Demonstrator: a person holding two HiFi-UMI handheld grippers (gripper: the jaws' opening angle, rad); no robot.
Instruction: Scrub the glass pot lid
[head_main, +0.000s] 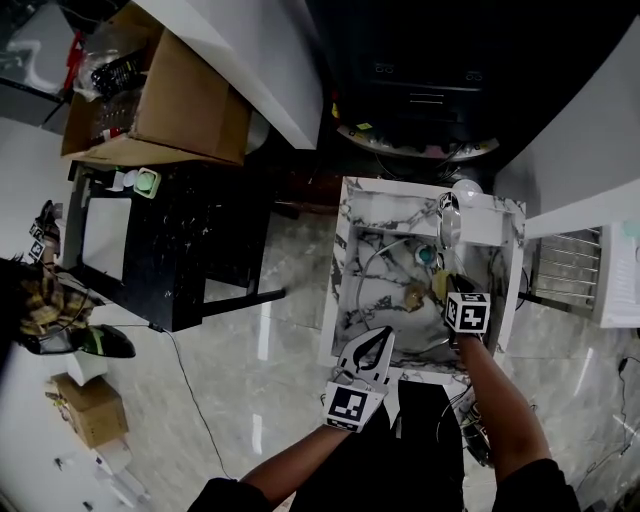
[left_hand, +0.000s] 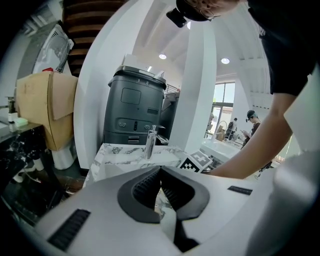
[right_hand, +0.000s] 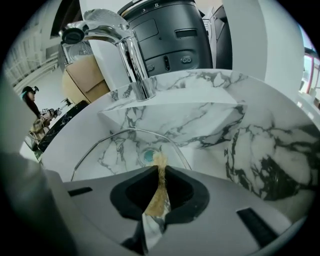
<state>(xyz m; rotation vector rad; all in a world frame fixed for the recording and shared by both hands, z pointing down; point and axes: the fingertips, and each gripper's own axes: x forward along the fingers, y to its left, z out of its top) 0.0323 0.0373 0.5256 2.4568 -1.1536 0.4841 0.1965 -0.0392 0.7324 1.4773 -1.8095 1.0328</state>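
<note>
Head view: a round clear glass pot lid is lying inside the white marble-veined sink. The right gripper is hovering over the sink, and the left gripper is sitting at its near rim.
Left gripper view: the jaws are pressing together, empty.
Right gripper view: the jaws are clamping a tan fibrous scrub pad in the sink, over the lid.

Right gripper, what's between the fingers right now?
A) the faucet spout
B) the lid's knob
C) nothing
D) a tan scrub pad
D: in the right gripper view, the right gripper has its fingers closed on a thin tan scrub pad, held over the glass lid lying in the marble sink.
</note>
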